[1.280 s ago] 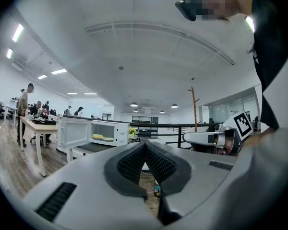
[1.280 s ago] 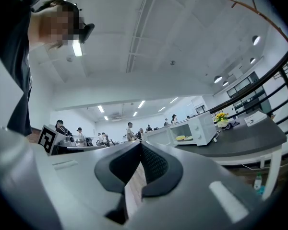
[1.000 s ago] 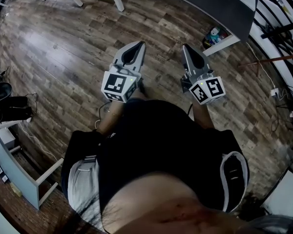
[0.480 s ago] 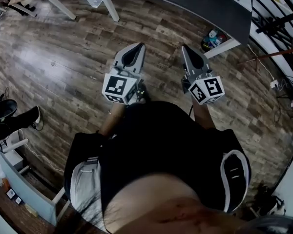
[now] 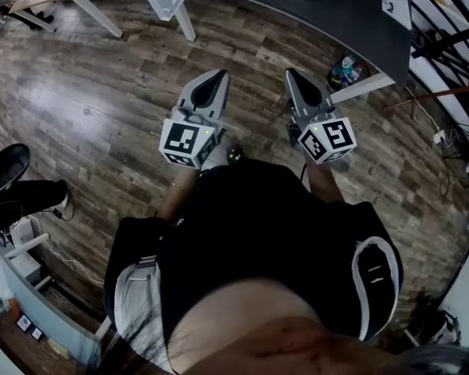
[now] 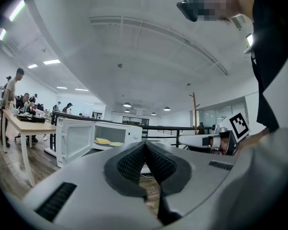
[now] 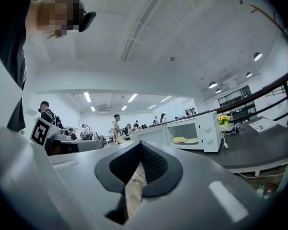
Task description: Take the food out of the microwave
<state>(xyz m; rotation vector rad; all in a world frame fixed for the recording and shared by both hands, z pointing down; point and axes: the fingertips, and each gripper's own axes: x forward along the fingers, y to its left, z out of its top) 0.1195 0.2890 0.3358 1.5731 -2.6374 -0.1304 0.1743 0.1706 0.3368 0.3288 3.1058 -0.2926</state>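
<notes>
left hand-held gripper (image 6: 145,145), right hand-held gripper (image 7: 140,145): jaws together, empty | food (image 7: 180,139) inside open microwave (image 7: 209,131): gripper views only

Open wooden floor (image 5: 102,108) stretches ahead of the person up to the dark tabletop (image 5: 352,22), free for passage. A white table leg (image 5: 184,18) stands left of that path, and small clutter (image 5: 345,70) sits on the floor under the tabletop's end. The microwave (image 7: 209,131) cavity is unblocked (its door (image 6: 74,140) hangs wide open to the left), with flowers (image 7: 224,120) just beside it.
</notes>
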